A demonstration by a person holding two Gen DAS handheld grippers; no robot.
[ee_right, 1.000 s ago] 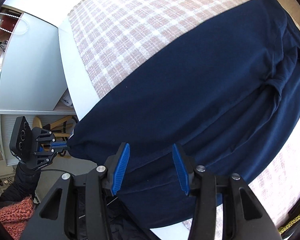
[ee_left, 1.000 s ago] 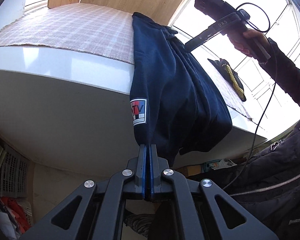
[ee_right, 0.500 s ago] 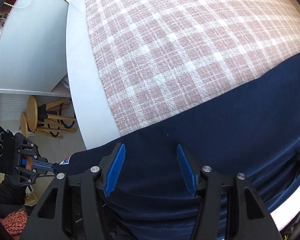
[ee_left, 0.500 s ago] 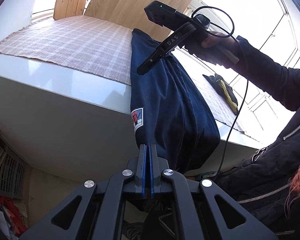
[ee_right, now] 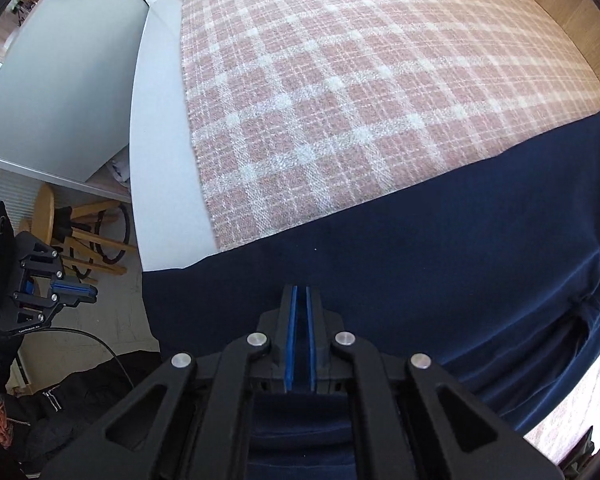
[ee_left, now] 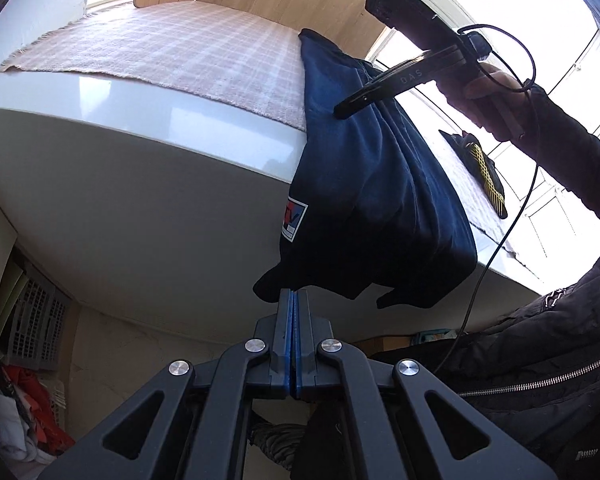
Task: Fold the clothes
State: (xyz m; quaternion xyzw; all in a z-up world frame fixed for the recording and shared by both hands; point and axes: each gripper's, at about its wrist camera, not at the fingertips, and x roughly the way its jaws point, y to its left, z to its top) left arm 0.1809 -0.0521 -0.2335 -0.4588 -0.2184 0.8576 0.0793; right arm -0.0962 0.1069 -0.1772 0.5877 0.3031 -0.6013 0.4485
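A navy garment (ee_left: 380, 200) lies across the table and hangs over its front edge, a small red-white-blue label (ee_left: 294, 219) showing on the hanging part. My right gripper (ee_right: 299, 289) points steeply down onto the garment (ee_right: 420, 280) near the table edge. Its jaws are closing to a narrow gap with a pinch of navy fabric between the pads. In the left wrist view the right gripper (ee_left: 338, 111) touches the cloth on the tabletop. My left gripper (ee_left: 293, 294) is shut just under the loose hem. Seen from the right wrist, the left gripper (ee_right: 92, 293) stands apart from the garment with nothing in it.
A pink and white checked cloth (ee_right: 340, 100) covers the white table (ee_left: 140, 128). A black and yellow object (ee_left: 484, 172) lies further along the table. Under the table stand a grey crate (ee_left: 36, 320) and clothes; a wooden stool (ee_right: 60, 220) is on the floor. A person's dark jacket (ee_left: 540, 340) is close by.
The right gripper came down on the garment near the table edge and went from open to nearly shut. The garment's corner left the left gripper and now hangs loose.
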